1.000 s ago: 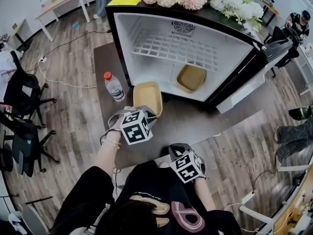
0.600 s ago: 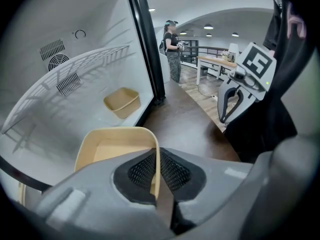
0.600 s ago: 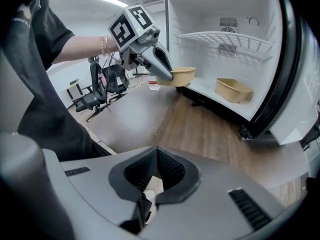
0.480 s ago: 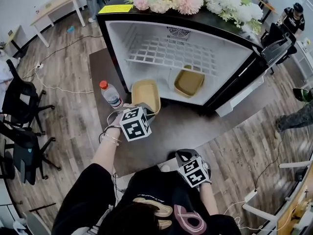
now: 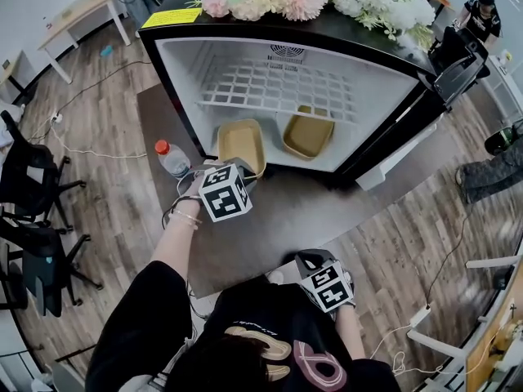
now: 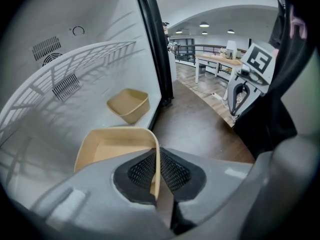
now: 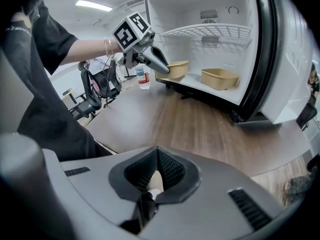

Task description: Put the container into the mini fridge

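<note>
Since the left gripper (image 6: pixel 156 166) has its jaws pinching just one thin side wall of the shallow tan plastic rectangular container (image 6: pixel 112 146), the whole tray hangs off that single edge. That's probably the main risk: it can pivot or slip out if it bumps anything. The tray sits right at the front lip of the open white-lined mini fridge (image 5: pixel 372 109), on the left side of the bottom floor. None of the views shows whether it touches the floor yet.

If it goes in too low, the underside could catch on the lip and twist in the grip. If it drifts right, it may knock the second tan container (image 5: pixel 308 133) already inside. The white wire shelf (image 5: pixel 278 84) above could also snag the gripper body on a deep reach.

The right gripper (image 7: pixel 151 181) hangs back near the person's body with its jaws pressed together on nothing. The clear red-capped water bottle (image 5: pixel 173 159) on the floor looks safely off to the side.
</note>
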`<state>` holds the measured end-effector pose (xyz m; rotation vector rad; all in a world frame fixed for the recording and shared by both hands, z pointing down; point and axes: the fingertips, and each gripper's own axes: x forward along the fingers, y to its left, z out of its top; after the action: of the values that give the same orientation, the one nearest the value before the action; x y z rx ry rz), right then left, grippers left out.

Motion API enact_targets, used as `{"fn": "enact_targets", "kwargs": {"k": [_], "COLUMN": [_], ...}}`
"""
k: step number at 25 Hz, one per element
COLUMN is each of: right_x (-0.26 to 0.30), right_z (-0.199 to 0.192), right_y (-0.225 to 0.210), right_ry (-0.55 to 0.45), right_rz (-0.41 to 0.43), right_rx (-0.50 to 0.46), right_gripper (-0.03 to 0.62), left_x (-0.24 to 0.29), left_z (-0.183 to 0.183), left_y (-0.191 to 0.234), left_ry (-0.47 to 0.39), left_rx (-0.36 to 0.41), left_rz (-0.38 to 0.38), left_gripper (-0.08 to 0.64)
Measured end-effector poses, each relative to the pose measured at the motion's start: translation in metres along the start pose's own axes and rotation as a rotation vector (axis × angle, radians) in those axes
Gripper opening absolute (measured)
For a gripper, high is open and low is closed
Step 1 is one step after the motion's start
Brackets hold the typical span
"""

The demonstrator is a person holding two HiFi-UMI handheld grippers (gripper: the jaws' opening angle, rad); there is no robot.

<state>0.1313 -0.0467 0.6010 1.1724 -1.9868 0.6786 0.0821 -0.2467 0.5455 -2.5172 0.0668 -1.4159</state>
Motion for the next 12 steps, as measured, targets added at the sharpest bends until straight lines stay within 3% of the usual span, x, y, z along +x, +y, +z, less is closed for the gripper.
{"fn": "enact_targets", "kwargs": {"k": [12], "right_x": [-0.002], "right_z": [-0.007], "right_y": [-0.006], "right_ry": [0.008], "right_rz": [-0.01], "right_rx": [0.093], "right_gripper": [0.008], "left_x": [0.02], "left_z": [-0.004], "left_y": [0.034], "left_ry": [0.045], "left_rx": [0.022], "left_rz": [-0.024], "left_gripper": [0.02]}}
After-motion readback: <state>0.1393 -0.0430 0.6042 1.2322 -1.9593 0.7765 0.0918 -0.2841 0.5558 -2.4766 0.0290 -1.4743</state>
